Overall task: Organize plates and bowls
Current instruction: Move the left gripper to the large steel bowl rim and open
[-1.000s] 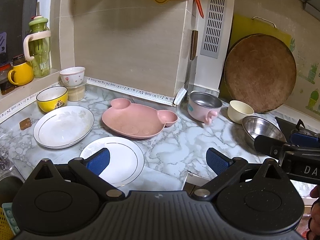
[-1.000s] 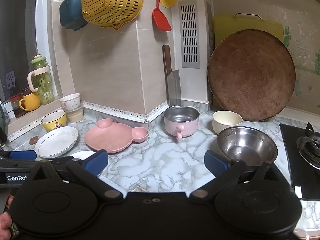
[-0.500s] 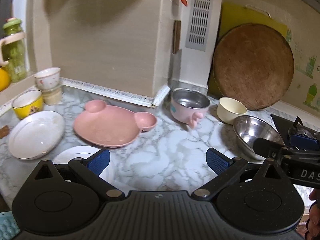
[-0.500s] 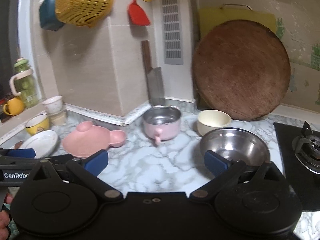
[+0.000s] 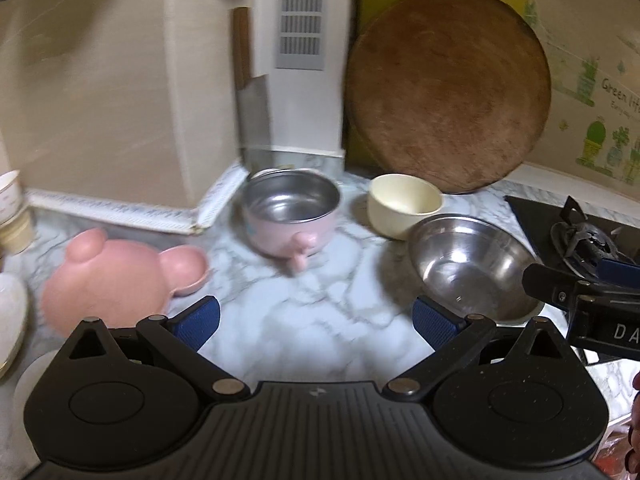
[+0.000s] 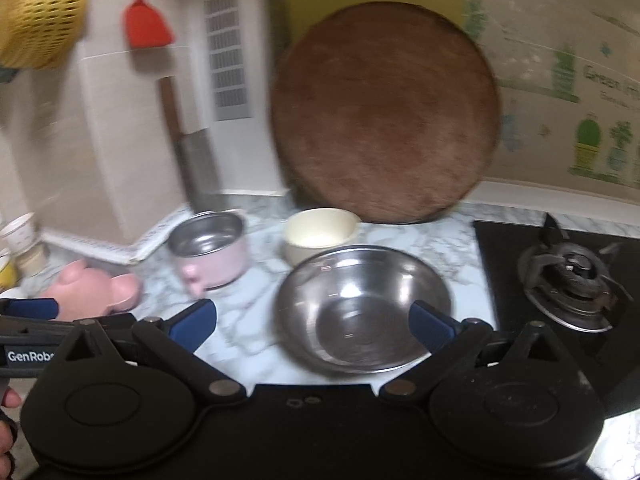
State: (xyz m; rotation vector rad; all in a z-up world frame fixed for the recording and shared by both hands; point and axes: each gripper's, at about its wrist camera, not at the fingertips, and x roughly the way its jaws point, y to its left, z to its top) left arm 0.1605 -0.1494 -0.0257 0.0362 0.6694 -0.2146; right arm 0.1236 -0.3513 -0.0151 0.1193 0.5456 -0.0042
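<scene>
From my right camera the steel bowl (image 6: 362, 308) sits on the marble table (image 6: 248, 320) straight ahead, beside the black stove (image 6: 560, 276). Its near rim is cut off behind my right tool (image 6: 314, 322), whose blue fingertips (image 6: 194, 322) stand wide apart, one over the bowl's right side and the other over bare table, gripping nothing. Just behind the bowl is the cream bowl (image 6: 318, 234), their rims close enough that I cannot tell if they touch, and to its left stands the pink pot (image 6: 212, 252) with a steel inside. The pink bear plate (image 6: 98, 290) is half hidden behind my other tool's arm, and that whole side is smeared by blur. A round wooden board (image 6: 384, 114) leans against the wall.

Through the left camera my left tool (image 5: 316, 322) is also spread and empty, hovering level over bare table before the pink pot. At the left edge, a white plate (image 5: 12, 320) and a small cup (image 5: 12, 208) are cut off by the frame. The right tool's arm crosses the right edge, with only a sliver of a hand (image 5: 634, 432) showing.
</scene>
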